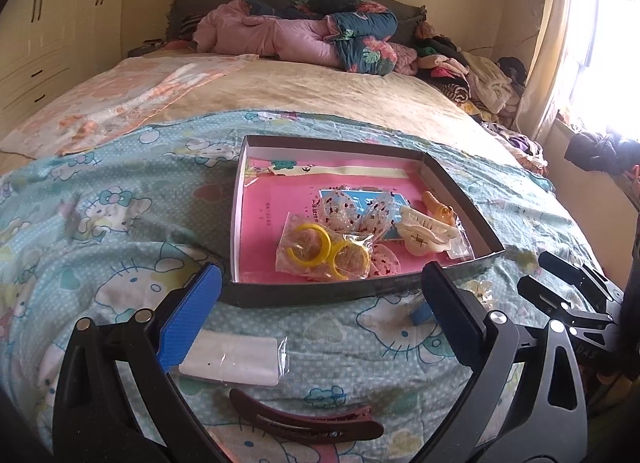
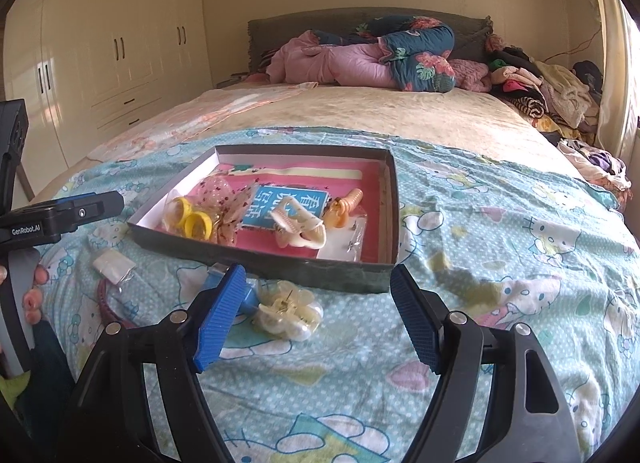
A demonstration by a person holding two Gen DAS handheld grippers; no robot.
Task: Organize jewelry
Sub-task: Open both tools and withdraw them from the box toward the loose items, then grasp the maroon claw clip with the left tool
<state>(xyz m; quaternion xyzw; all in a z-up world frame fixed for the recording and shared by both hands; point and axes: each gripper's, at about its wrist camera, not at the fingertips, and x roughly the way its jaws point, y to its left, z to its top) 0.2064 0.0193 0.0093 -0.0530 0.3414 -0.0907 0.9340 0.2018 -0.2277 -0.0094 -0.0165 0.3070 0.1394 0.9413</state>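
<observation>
Both the left gripper [image 1: 320, 315] and right gripper [image 2: 316, 315] are hanging released; the pearl hair clip [image 2: 286, 309] beside the box [image 2: 304, 269] is looking light, slippery, best pinched across its middle.

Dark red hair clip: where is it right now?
In the left wrist view the dark red hair clip lies on the bedspread outside the box, just below a white packet.

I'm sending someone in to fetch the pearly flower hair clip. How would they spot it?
On the cartoon-cat blanket stands a shallow dark box. The flower hair clip lies on the blanket just outside the box's near wall, beside a small blue piece. It alone is translucent cream petals with pearls.
</observation>
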